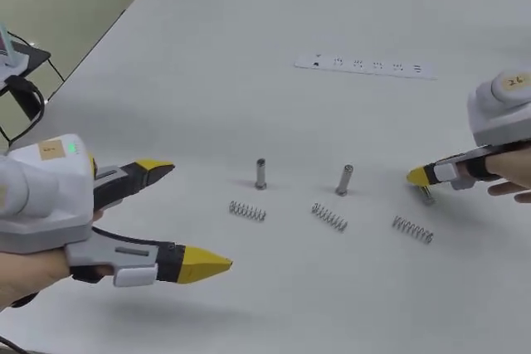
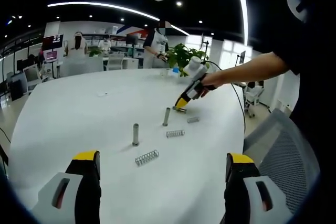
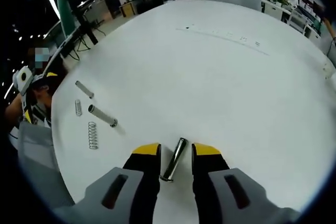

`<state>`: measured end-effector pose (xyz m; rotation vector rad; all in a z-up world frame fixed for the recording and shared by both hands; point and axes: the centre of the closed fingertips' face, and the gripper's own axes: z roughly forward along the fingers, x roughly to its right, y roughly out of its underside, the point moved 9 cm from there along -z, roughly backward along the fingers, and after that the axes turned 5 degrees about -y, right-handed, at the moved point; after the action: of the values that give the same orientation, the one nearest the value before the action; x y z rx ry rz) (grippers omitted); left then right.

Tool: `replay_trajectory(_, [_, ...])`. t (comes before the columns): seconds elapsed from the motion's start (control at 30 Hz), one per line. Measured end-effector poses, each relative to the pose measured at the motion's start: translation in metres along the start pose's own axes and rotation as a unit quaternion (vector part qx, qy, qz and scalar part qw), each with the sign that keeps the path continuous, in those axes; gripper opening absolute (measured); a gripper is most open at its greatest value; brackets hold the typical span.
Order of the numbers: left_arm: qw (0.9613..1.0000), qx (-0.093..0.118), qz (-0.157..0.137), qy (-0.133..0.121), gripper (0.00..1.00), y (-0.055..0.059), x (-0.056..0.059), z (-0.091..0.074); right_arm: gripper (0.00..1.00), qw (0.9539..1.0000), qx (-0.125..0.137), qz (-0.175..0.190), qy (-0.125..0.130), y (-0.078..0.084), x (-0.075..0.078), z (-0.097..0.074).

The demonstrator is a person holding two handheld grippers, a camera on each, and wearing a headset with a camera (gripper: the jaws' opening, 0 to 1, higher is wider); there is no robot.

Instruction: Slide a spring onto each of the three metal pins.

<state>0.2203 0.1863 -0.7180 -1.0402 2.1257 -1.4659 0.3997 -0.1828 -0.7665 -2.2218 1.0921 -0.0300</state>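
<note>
The left gripper [image 1: 178, 215] hovers at the near left above the white bench [image 1: 249, 55], its claw spread wide and empty. The left pin [image 1: 260, 173] and the middle pin [image 1: 344, 180] stand upright. The third pin [image 3: 175, 161] lies flat at the right, between the narrowly parted jaws of the right gripper [image 3: 176, 149], with bench showing on either side of it. The left spring [image 1: 247, 211], middle spring [image 1: 329, 217] and right spring [image 1: 412, 230] lie loose just nearer than the pins. A power strip [image 1: 365, 66] lies at the far side.
</note>
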Motion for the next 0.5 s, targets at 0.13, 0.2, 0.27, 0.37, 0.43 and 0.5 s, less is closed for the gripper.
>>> replay_trajectory(0.13, [1.0000,0.002,0.000,0.000,0.96,-0.0001,-0.0003,0.0003,0.16,0.9999,-0.011,0.002,0.009,0.0020,0.0024,0.0026])
replay_trajectory(0.2, [1.0000,0.002,-0.001,-0.001,0.96,-0.0004,-0.0007,0.0003,0.15,0.9999,-0.012,0.005,0.011,0.0029,0.0038,0.0043])
replay_trajectory(0.27, [1.0000,0.002,-0.003,-0.001,0.96,-0.0002,-0.0011,0.0002,0.14,0.9999,-0.010,0.005,0.009,0.0016,0.0037,0.0059])
replay_trajectory(0.37, [1.0000,0.002,-0.004,-0.001,0.95,0.0000,-0.0018,0.0000,0.12,0.9998,-0.014,0.007,0.013,-0.0002,0.0030,0.0062])
replay_trajectory(0.43, [1.0000,0.002,-0.003,-0.004,0.96,0.0001,-0.0024,-0.0001,0.10,0.9998,-0.015,-0.004,0.012,-0.0011,0.0017,0.0067])
replay_trajectory(0.5, [1.0000,0.004,-0.005,-0.006,0.96,0.0001,-0.0028,-0.0003,0.09,0.9997,-0.017,-0.010,0.017,-0.0007,0.0007,0.0058])
